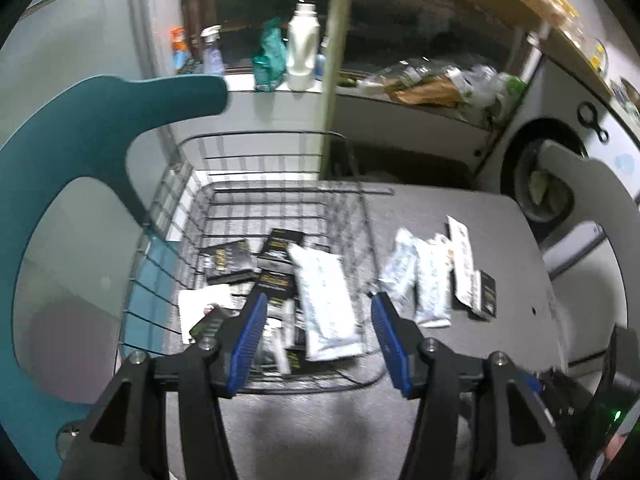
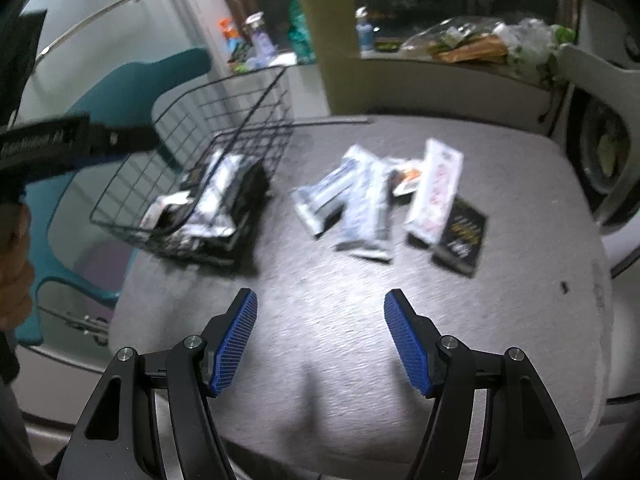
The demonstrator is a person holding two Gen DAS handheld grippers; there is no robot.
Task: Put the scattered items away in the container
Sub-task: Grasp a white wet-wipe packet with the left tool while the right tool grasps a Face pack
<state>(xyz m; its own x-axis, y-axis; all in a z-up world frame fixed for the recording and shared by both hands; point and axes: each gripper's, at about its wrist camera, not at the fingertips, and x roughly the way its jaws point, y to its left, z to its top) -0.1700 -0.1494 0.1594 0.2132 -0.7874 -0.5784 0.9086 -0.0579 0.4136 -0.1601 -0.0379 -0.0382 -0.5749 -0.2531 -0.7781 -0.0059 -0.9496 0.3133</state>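
Left gripper hangs over the near rim of the black wire basket, blue pads spread, nothing between them. Right gripper hovers over bare grey tabletop, fingers spread too, empty.

The basket sits at the table's left edge, already holding a white pouch and several black-and-gold sachets. Still loose on the table to its right: two whitish tubes or pouches lying together, a long white box and a flat black sachet with gold print touching the box's near end. Something orange-white peeks between the tubes and the box; too blurred to name.

Risks, as I judge them:
- Loose items overlap, so a pinch on one tube may drag its neighbour or take two.
- The flat sachet lies flush; pads could skid off it.
- The basket is close to the table edge, so a bump from the left gripper could shove it off.
- Both hands are close together; a reach across could collide.
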